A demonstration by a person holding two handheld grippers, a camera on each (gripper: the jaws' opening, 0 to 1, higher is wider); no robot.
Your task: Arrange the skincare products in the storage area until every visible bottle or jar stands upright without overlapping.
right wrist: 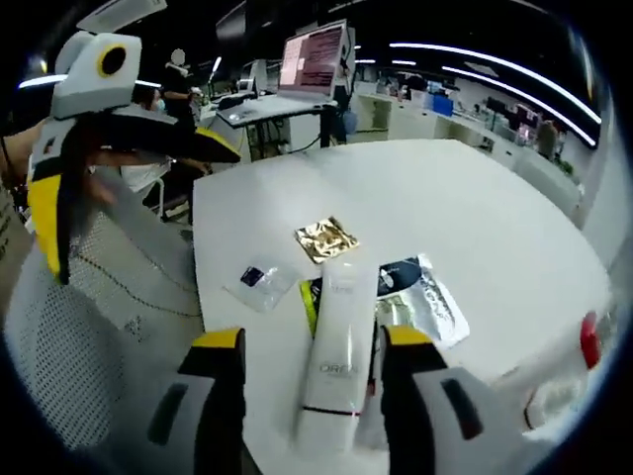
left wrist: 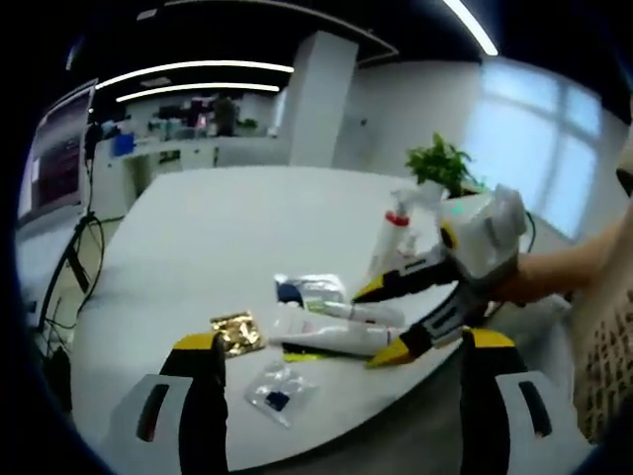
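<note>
Open-plan office, white round desk (right wrist: 475, 228). Long white plastic tube (right wrist: 336, 361) lying flat there, between spread jaws of right claw (right wrist: 312, 396), ungrasped. Left claw (left wrist: 341, 381) released, above desk edge near gold foil sachet (left wrist: 237, 332).

We see an open office with a round white surface (left wrist: 227, 228), a white square pillar (left wrist: 318, 99), bright windows (left wrist: 534, 148), long ceiling light strips (left wrist: 198, 67), a green potted plant (left wrist: 442, 163) and a lit monitor (right wrist: 315, 51).

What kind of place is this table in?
Probably an open-plan office: a lit computer monitor on a desk, long ceiling light strips, and rows of workstations beyond the round white table.
</note>
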